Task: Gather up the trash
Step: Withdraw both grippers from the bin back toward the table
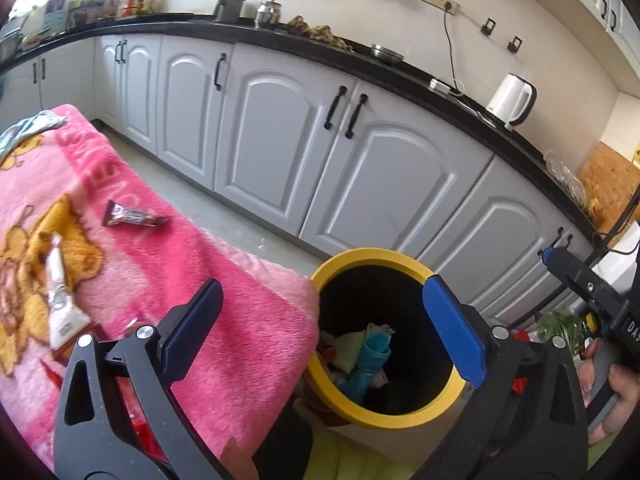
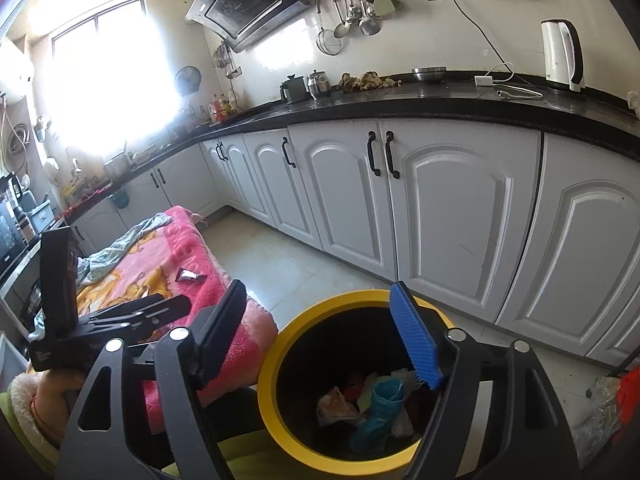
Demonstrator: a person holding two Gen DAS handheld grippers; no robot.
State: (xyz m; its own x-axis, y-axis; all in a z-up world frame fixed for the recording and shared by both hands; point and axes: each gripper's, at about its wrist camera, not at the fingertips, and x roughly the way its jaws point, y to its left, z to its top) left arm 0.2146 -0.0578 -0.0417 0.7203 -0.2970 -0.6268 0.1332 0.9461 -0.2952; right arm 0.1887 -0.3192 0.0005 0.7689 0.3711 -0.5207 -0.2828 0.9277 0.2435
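A yellow-rimmed black bin (image 1: pixel 400 258) stands on the floor beside a pink blanket (image 1: pixel 224 320); it also shows in the right wrist view (image 2: pixel 276 344). Crumpled trash and a teal piece (image 1: pixel 370 356) lie inside it, and show from the right wrist too (image 2: pixel 380 404). A dark candy wrapper (image 1: pixel 132 216) and a silver-white wrapper (image 1: pixel 60 304) lie on the blanket. The dark wrapper shows small in the right wrist view (image 2: pixel 188 276). My left gripper (image 1: pixel 324 332) is open and empty over the bin's near rim. My right gripper (image 2: pixel 320 336) is open and empty above the bin.
White kitchen cabinets (image 1: pixel 280 152) under a black counter (image 2: pixel 440 104) run close behind the bin. A white kettle (image 1: pixel 512 98) stands on the counter. A grey cloth (image 2: pixel 116 250) lies at the blanket's far end. A plastic bag (image 2: pixel 600 412) sits on the floor at right.
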